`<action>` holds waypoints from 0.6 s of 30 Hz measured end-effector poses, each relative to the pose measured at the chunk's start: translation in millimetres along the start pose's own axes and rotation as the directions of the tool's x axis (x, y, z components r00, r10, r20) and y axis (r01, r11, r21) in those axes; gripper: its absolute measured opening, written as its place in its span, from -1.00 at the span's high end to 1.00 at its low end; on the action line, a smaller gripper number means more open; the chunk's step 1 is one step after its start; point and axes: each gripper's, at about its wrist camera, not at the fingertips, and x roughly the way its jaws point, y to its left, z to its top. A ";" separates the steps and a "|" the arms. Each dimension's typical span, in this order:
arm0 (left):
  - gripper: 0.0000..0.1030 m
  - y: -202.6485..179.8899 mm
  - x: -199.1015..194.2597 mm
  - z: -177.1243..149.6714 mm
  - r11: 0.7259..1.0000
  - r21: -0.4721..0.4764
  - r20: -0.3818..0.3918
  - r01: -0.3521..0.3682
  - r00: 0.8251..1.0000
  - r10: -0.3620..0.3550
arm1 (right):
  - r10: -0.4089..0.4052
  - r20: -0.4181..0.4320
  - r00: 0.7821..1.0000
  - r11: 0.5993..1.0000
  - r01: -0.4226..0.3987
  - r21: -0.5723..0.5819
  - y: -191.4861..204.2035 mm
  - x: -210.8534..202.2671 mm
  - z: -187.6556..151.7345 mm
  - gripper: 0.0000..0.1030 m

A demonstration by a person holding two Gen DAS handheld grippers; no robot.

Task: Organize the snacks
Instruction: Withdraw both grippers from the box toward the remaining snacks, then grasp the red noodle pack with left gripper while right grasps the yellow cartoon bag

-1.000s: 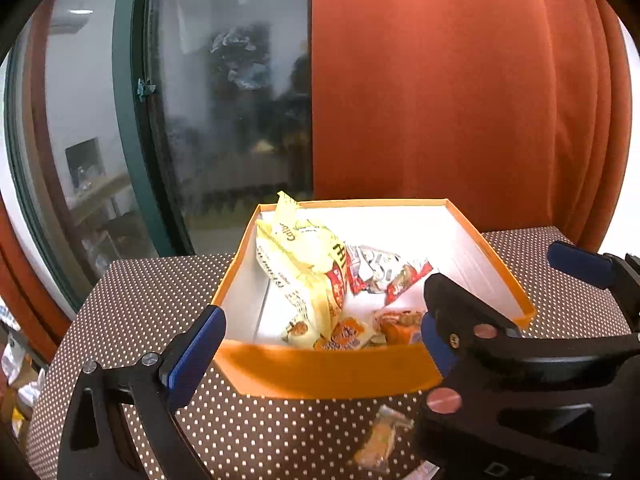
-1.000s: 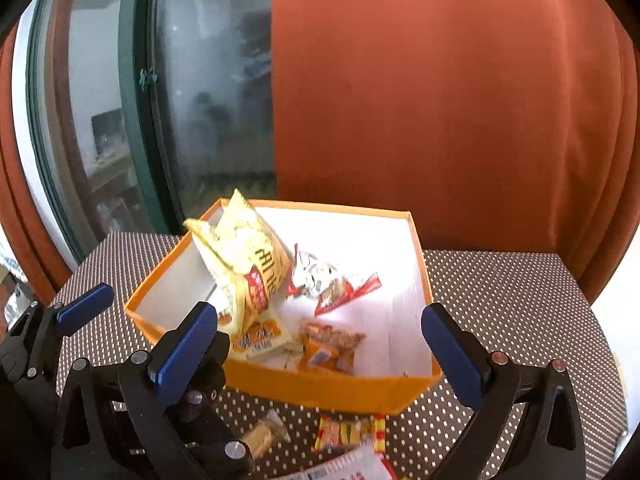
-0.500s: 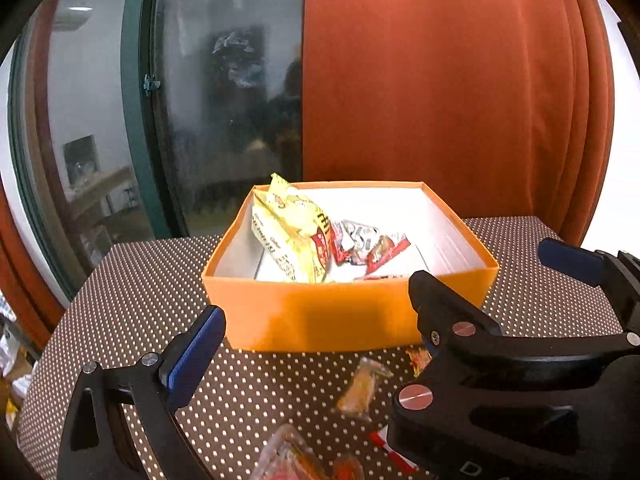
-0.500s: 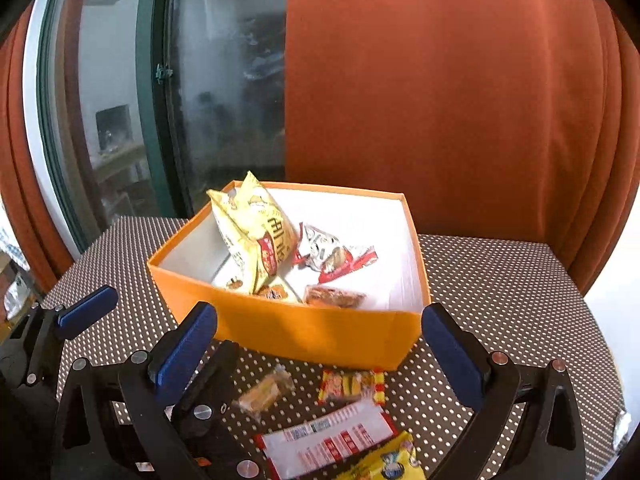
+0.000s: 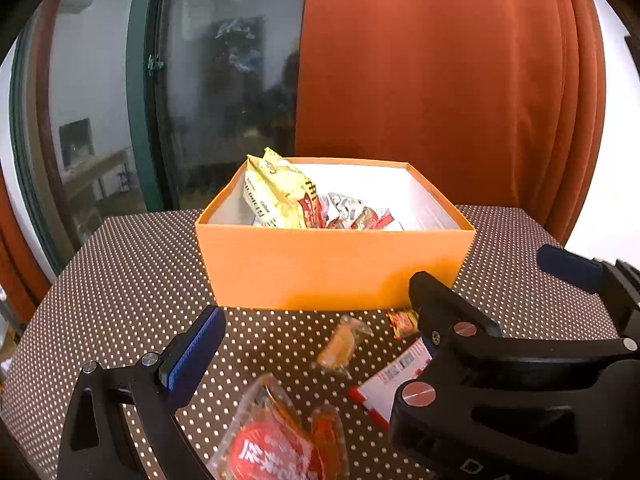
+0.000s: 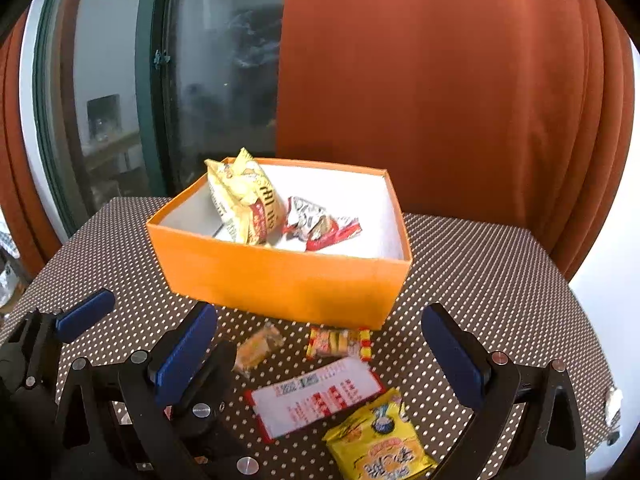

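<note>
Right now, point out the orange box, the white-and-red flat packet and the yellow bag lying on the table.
orange box (image 6: 280, 280), right wrist view, on its near front wall.
white-and-red flat packet (image 6: 316, 398), right wrist view, on its white middle panel.
yellow bag (image 6: 378, 448), right wrist view, on its printed front face.

One box — three packets showing inside it; five packets loose on the table, counted across both views; two grippers
</note>
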 end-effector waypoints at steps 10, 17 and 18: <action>-0.93 -2.8 -5.2 -28.4 1.000 0.007 -0.019 -0.017 1.000 0.017 | 0.041 -0.029 0.999 0.999 -0.040 0.020 0.4 -2.8 -28.6 -1.00; -0.92 0.0 4.2 -49.3 0.999 0.021 -0.072 -0.038 0.997 0.039 | 0.064 -0.085 0.994 0.998 -0.062 0.024 4.0 11.3 -47.5 -1.00; -0.92 1.0 6.4 -53.2 0.999 0.022 -0.083 -0.039 0.996 0.041 | 0.062 -0.092 0.994 0.998 -0.061 0.021 5.0 13.3 -50.1 -1.00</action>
